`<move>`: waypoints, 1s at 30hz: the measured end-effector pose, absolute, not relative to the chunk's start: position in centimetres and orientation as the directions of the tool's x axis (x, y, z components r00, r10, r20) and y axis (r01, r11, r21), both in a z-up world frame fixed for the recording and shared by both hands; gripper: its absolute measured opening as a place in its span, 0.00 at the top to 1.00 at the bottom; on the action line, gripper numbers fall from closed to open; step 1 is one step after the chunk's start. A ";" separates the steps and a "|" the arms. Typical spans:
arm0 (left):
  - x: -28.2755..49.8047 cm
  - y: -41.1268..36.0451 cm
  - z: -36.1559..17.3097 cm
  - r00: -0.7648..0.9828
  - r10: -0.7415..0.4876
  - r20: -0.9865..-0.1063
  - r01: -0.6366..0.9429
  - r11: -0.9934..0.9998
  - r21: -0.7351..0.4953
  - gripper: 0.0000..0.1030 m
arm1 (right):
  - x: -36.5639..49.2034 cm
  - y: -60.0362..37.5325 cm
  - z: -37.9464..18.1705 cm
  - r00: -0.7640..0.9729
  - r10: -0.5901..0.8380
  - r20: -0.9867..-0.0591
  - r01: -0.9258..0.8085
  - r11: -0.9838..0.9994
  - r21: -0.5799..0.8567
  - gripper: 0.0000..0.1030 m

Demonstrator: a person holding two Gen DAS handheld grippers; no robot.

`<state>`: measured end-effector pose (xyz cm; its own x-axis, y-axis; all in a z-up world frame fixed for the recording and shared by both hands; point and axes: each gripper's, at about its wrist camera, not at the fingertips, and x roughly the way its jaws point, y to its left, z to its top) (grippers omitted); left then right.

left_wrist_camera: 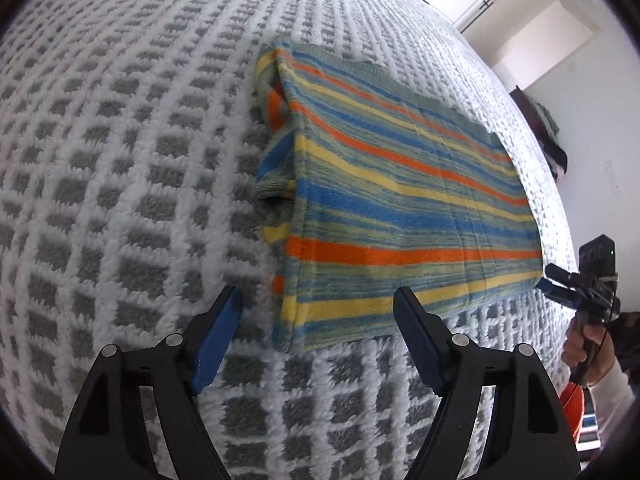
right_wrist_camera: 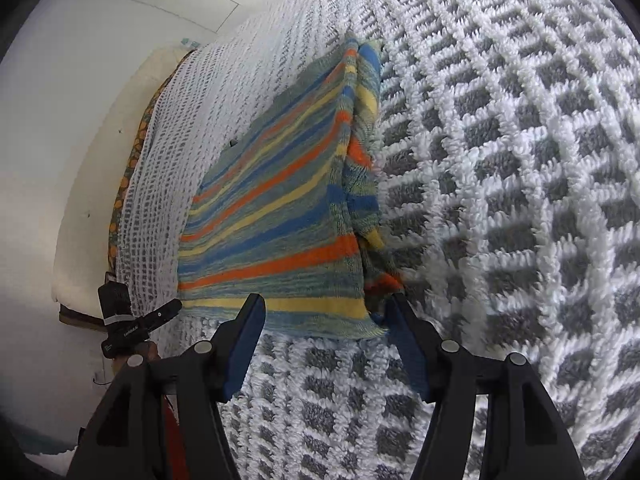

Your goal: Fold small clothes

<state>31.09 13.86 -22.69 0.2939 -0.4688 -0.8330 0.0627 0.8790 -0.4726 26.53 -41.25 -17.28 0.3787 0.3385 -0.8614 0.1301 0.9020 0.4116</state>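
My left view shows the folded striped garment (left_wrist_camera: 400,208) flat on the bed's grey-and-white blanket (left_wrist_camera: 120,160), sleeves tucked at one side; my right view alone shows the bed's edge and wall. My left hand-held gripper (left_wrist_camera: 318,304) and right hand-held gripper (right_wrist_camera: 326,312) are both spread wide, holding nothing, just short of the garment's near edge.

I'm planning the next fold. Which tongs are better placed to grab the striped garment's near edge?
Right, probably. The right tongs are open, with the striped garment hem filling the gap between them. The left tongs, also open, frame only its corner.
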 end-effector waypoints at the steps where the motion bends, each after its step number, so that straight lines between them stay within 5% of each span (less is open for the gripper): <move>1: 31.3 13.3 -22.8 0.281 -0.471 -0.836 0.072 0.879 -0.471 0.58 | 26.8 -41.4 -17.7 0.377 0.347 -0.859 0.142 0.895 0.423 0.53; 2: 31.6 12.6 -23.0 0.262 -0.470 -0.843 0.076 0.881 -0.468 0.91 | 27.0 -41.6 -18.0 0.381 0.350 -0.855 0.155 0.888 0.433 0.74; 3: 31.7 12.3 -23.2 0.243 -0.482 -0.842 0.069 0.874 -0.480 0.91 | 27.1 -41.6 -18.2 0.384 0.337 -0.860 0.171 0.889 0.425 0.90; 12: 27.2 14.4 -19.5 0.258 -0.496 -0.829 0.134 0.868 -0.478 0.93 | 23.5 -40.6 -14.2 0.405 0.370 -0.836 0.118 0.886 0.449 0.91; 19: 18.0 15.8 -20.2 0.107 -0.534 -0.839 0.105 0.845 -0.524 0.92 | 14.7 -39.3 -14.1 0.303 0.412 -0.859 0.143 0.872 0.469 0.91; 21: 16.0 15.8 -21.2 0.081 -0.513 -0.855 0.108 0.857 -0.504 0.90 | 12.0 -39.2 -15.4 0.267 0.419 -0.868 0.188 0.860 0.474 0.91; 24: 15.3 16.9 -21.4 0.098 -0.535 -0.839 0.055 0.845 -0.532 0.81 | 9.9 -38.9 -16.3 0.246 0.343 -0.907 0.198 0.898 0.393 0.77; 27: 15.8 18.4 -19.6 0.160 -0.492 -0.856 0.034 0.869 -0.494 0.59 | 10.4 -40.5 -15.2 0.289 0.313 -0.905 0.239 0.892 0.385 0.59; 30: 16.5 20.1 -17.1 0.273 -0.400 -0.875 0.047 0.914 -0.403 0.52 | 12.3 -41.7 -11.4 0.370 0.249 -0.895 0.199 0.920 0.339 0.58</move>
<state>16.46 20.11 -17.12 0.2729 -0.3995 -0.8752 0.0472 0.9142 -0.4026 12.32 -41.73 -11.45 0.3696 0.2495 -0.8951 0.1991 0.9197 0.3385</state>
